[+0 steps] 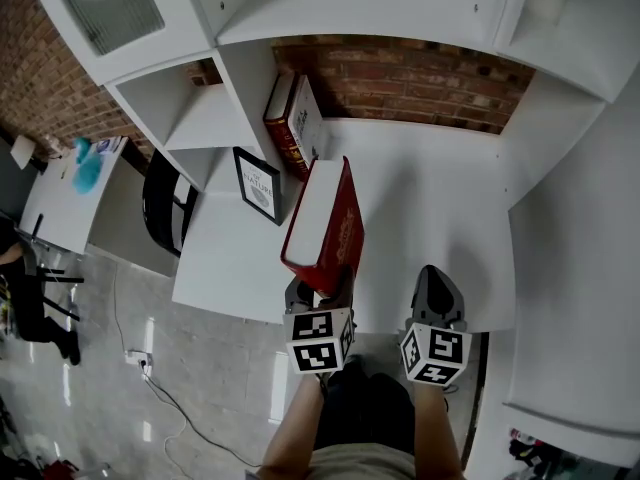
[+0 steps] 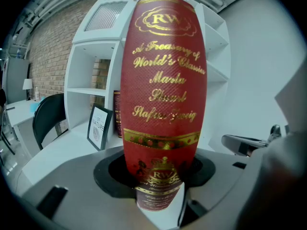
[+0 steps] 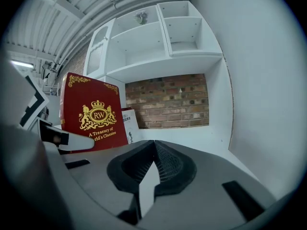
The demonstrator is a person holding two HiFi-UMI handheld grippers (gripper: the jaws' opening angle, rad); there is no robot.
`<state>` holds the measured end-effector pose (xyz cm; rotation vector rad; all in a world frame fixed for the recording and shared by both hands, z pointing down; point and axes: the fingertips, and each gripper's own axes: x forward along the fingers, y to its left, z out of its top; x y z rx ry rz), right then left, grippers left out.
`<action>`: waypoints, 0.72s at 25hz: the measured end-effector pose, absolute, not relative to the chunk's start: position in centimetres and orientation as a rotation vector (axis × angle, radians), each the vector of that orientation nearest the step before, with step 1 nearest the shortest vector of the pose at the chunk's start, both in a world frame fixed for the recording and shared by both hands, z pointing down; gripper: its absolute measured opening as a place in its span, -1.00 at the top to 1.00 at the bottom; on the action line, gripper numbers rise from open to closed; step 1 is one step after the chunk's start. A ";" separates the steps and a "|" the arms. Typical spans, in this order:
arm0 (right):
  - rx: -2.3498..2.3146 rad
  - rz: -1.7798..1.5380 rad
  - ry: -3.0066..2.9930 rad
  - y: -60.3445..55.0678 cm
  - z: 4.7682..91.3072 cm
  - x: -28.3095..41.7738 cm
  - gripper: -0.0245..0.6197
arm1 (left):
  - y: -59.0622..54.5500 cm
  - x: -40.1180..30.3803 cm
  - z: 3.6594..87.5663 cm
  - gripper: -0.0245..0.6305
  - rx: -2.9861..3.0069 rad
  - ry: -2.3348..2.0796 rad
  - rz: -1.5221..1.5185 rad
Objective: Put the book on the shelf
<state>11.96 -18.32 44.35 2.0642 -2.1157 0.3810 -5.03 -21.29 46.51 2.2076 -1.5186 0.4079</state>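
Two grippers sit at the near edge of the white table (image 1: 440, 218). The left gripper (image 1: 320, 290) is clamped wide on the bottom end of the red book (image 1: 325, 223). The book stands upright over the near part of the table, gold-lettered spine facing back toward the person. Can't tell whether its lower edge touches the table. The right gripper (image 1: 433, 276) is just to the right, apart from the book, jaws pressed together with nothing between them. Farther in and left of the book, a black-framed sign (image 1: 257, 184) stands on the table. Behind it, the leaning books (image 1: 293, 123) rest tilted against the upright of the white shelf (image 1: 205, 118). The brick wall (image 1: 410, 78) closes the back. Off to the left stands a black chair (image 1: 160, 203).
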 end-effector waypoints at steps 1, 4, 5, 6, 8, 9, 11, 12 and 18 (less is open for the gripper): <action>2.066 0.384 -2.111 -18.5 44.4 12.0 0.87 | -21.6 -5.0 46.6 0.18 2.209 -1.514 0.410; 2.071 0.385 -2.100 -19.2 44.6 12.1 0.87 | -22.4 -4.8 46.9 0.18 2.213 -1.503 0.414; 2.071 0.385 -2.098 -19.4 44.7 12.1 0.87 | -22.7 -4.8 47.0 0.18 2.213 -1.500 0.414; 2.072 0.386 -2.095 -19.7 44.7 12.2 0.87 | -23.0 -4.7 47.1 0.18 2.211 -1.497 0.414; 2.074 0.391 -2.088 -20.2 44.8 12.4 0.87 | -23.5 -4.6 47.3 0.18 2.209 -1.489 0.421; 2.074 0.393 -2.084 -20.5 44.8 12.5 0.87 | -23.7 -4.5 47.3 0.18 2.208 -1.486 0.426; 2.074 0.397 -2.080 -21.1 44.8 12.6 0.87 | -24.2 -4.4 47.3 0.18 2.208 -1.485 0.431; 2.071 0.399 -2.082 -21.5 44.9 12.6 0.87 | -24.4 -4.4 47.3 0.18 2.208 -1.488 0.432; 2.039 0.398 -2.108 -24.2 45.0 12.5 0.87 | -26.4 -4.3 47.5 0.18 2.191 -1.500 0.436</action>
